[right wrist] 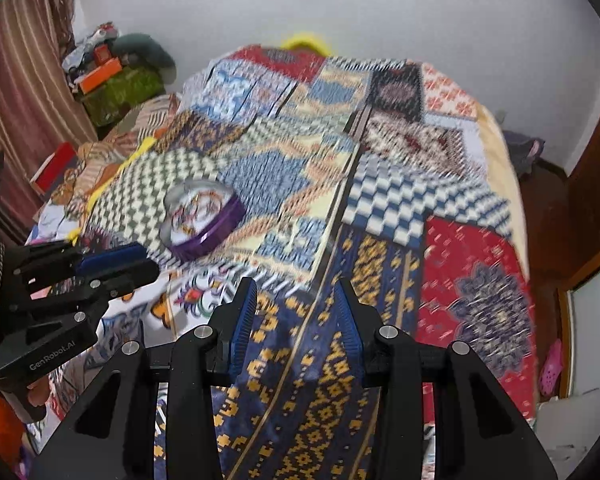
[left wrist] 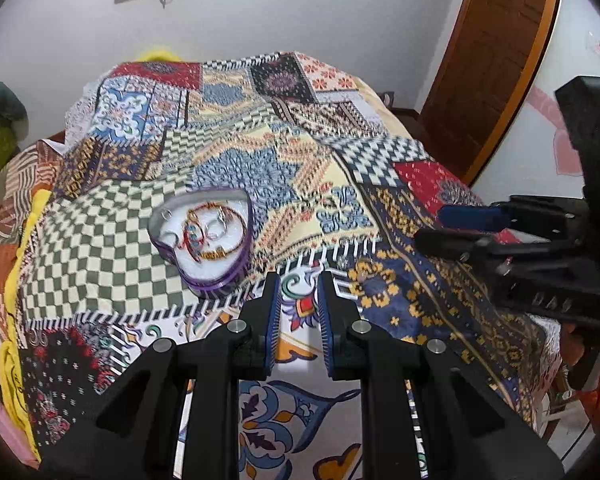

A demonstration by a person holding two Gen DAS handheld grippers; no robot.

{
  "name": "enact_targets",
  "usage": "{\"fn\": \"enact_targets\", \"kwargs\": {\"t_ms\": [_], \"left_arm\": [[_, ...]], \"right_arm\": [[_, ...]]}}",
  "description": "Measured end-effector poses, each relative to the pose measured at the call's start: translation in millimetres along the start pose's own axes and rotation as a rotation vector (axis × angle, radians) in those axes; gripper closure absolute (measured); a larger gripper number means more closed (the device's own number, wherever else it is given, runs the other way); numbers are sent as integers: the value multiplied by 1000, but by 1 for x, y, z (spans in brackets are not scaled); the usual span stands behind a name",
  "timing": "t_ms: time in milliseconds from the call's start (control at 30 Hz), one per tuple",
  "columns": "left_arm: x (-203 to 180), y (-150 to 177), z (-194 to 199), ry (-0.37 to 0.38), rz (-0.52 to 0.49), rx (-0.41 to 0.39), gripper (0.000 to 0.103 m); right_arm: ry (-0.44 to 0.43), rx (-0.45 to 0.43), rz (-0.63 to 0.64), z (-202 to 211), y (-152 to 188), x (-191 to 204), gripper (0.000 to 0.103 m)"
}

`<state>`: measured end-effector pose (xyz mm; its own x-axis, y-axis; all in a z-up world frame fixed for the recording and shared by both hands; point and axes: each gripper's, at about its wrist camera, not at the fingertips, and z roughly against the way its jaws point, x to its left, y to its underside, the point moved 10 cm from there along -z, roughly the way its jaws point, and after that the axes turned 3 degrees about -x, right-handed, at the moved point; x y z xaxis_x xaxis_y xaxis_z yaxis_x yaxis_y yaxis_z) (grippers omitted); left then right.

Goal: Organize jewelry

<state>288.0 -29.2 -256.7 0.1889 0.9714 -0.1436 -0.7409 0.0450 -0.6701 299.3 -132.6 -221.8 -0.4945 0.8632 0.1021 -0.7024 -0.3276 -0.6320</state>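
1. The box (left wrist: 204, 240), a heart-shaped purple tin with its lid off, sits on the bed (left wrist: 112, 248) toward the left side, on the green-and-white checked patch of the quilt. Inside, on a white lining, lie bangles (left wrist: 216, 232) and some small rings, tangled together; blur keeps me from counting them.
2. The left gripper (left wrist: 298, 312) hangs over the near edge of the bed, fingers (left wrist: 272, 312) narrow with a slim gap and nothing between them.
3. The right gripper (right wrist: 296, 316) is to its right over the blue-and-gold patch, fingers set moderately apart, also empty.
4. The deciding relation: the box lies ahead and to the left of both grippers. It is close beside the left fingertips, just up-left of them, and well apart from the right ones.
5. The heart's point faces the near edge, its lobes face away and left.
6. Judgement: the left hand is the nearer for steadying or reaching the box; the right would have to cross leftward.
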Motion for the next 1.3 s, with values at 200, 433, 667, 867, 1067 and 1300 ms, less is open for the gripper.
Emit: {"fn": "enact_targets", "kwargs": {"t_ms": [200, 433, 667, 867, 1067, 1300], "left_arm": [[12, 18, -11, -21, 3, 39, 86], [21, 21, -8, -30, 1, 27, 86], [13, 15, -13, -9, -7, 22, 86], [-7, 13, -18, 27, -40, 27, 86], [-30, 14, -23, 63, -87, 37, 86], [-47, 11, -42, 72, -121, 67, 86]], "right_arm": [[-48, 94, 42, -32, 19, 18, 66], [-31, 125, 78, -53, 24, 13, 66], [-30, 102, 141, -50, 26, 19, 79], [-49, 95, 131, -39, 31, 16, 79], [-61, 89, 138, -23, 41, 11, 79], [-29, 70, 132, -12, 47, -4, 79]]}}
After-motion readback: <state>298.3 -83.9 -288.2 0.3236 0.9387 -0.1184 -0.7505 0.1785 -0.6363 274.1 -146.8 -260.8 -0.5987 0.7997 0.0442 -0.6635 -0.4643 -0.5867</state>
